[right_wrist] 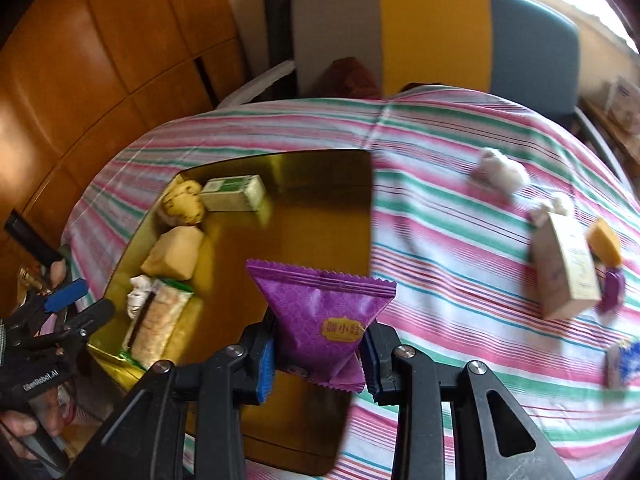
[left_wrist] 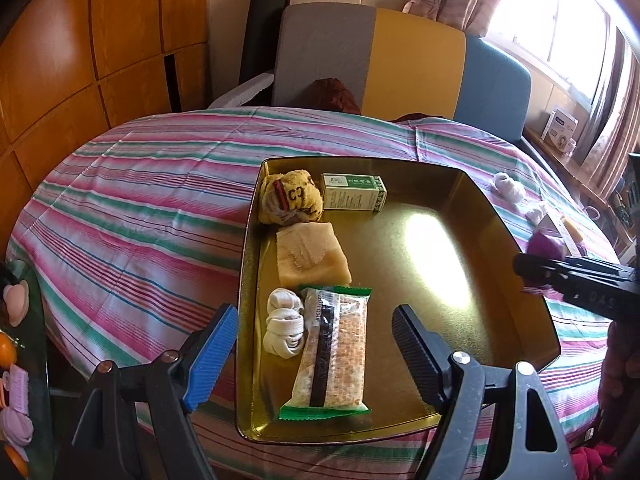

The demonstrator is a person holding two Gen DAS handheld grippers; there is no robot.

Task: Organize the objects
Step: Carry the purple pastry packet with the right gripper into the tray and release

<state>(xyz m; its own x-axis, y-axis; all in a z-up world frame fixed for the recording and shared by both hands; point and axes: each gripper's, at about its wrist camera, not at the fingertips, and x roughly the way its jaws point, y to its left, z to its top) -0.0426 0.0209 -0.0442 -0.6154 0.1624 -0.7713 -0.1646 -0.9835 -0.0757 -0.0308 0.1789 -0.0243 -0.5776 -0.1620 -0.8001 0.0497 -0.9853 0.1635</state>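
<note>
A gold tray [left_wrist: 500, 240] [right_wrist: 320, 184] lies on the striped cloth. Along its left side sit a rolled yellow cloth [left_wrist: 290, 196], a green-and-white box [left_wrist: 354, 192], a pale folded cloth [left_wrist: 312, 256], white socks [left_wrist: 284, 328] and a green-edged snack bar [left_wrist: 332, 352]. My left gripper [left_wrist: 316, 356] hangs open over the tray's near end, astride the socks and bar without touching them. My right gripper [right_wrist: 318, 354] is shut on a purple snack packet [right_wrist: 320, 312], held above the tray's right edge. In the left wrist view that packet [left_wrist: 546, 244] shows at the right gripper's tip.
Right of the tray on the cloth lie a white ball of cloth [right_wrist: 500, 170], a pale carton [right_wrist: 568, 272], a yellow block [right_wrist: 606, 242], a small purple piece [right_wrist: 614, 290] and a blue-and-white packet [right_wrist: 624, 362]. A three-coloured chair back [left_wrist: 400, 60] stands behind the table.
</note>
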